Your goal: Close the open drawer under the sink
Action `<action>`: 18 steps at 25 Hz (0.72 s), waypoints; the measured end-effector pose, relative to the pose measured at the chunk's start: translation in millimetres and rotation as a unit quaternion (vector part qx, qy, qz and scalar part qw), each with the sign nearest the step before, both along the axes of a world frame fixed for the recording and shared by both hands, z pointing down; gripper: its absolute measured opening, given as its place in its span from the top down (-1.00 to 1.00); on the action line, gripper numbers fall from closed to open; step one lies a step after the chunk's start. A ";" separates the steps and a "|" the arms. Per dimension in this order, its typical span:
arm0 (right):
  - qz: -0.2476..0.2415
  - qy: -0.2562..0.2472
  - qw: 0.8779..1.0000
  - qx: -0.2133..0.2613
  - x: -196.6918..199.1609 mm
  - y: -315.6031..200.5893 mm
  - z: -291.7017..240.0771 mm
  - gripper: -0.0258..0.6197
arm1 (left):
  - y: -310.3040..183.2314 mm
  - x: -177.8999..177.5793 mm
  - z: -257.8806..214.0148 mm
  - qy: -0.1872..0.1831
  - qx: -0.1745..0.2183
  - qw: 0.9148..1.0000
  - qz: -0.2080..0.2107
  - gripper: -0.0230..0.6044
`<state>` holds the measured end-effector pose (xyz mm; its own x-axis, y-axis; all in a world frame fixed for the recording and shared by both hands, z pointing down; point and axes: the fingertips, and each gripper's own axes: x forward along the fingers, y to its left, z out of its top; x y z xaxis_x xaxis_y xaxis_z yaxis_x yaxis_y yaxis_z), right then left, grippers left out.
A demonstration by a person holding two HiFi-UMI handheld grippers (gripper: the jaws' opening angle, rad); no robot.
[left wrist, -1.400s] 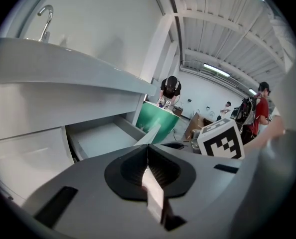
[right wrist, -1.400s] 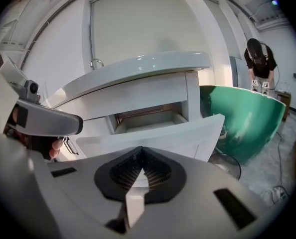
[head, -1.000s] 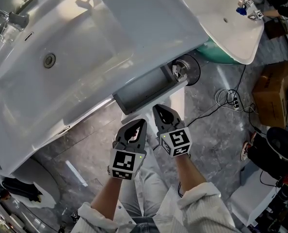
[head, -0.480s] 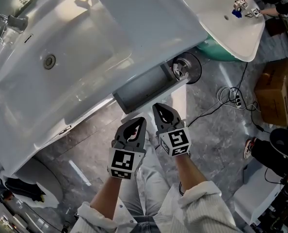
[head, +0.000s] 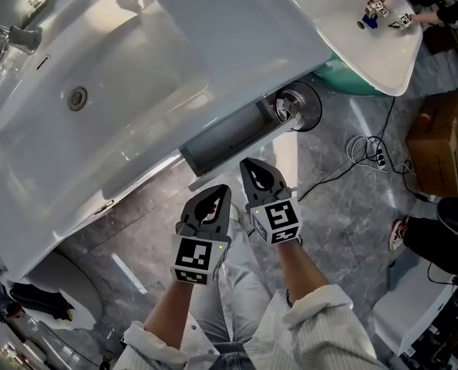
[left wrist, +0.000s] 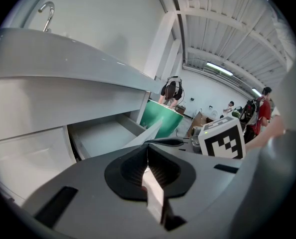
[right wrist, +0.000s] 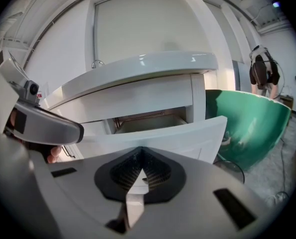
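So the drawer point(head: 230, 135) under the sink point(head: 136, 75) is seen pulled well out, with its grey inside on show and its white front point(right wrist: 153, 133) facing the person. Both grippers are held side by side just in front of it, low over the marble-look floor point(head: 345, 230). The left gripper point(head: 217, 197) is pinched closed with nothing caught in it, and the pads are seen meeting at the tip in its own view. Same story for the right gripper point(head: 252, 172): jaws pressed together, nothing held. It sits closest to the drawer front, though whether it's actually touching can't really be made out, probably just short of it. A green tub point(right wrist: 247, 123) is parked off to the right of the cabinet.
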<state>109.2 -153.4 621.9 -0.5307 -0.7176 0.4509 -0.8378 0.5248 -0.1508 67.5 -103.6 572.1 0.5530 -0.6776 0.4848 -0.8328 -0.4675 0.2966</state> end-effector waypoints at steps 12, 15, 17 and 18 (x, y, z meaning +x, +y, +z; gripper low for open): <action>-0.006 -0.007 1.000 0.007 -10.0 -14.0 1.1 0.89 | -5.0 -7.1 7.3 0.001 -0.003 1.000 -0.009 0.87; -0.012 -0.008 1.000 0.009 -13.3 -18.6 0.4 0.89 | -5.6 -8.2 8.2 0.001 -0.006 1.000 -0.013 0.87; -0.010 -0.012 1.000 0.009 -14.0 -20.9 -0.2 0.89 | -7.5 -9.6 8.4 0.002 -0.006 1.000 -0.018 0.87; -0.009 -0.015 1.000 0.009 -14.7 -21.8 -0.5 0.89 | -8.8 -10.6 8.1 0.002 -0.005 1.000 -0.019 0.87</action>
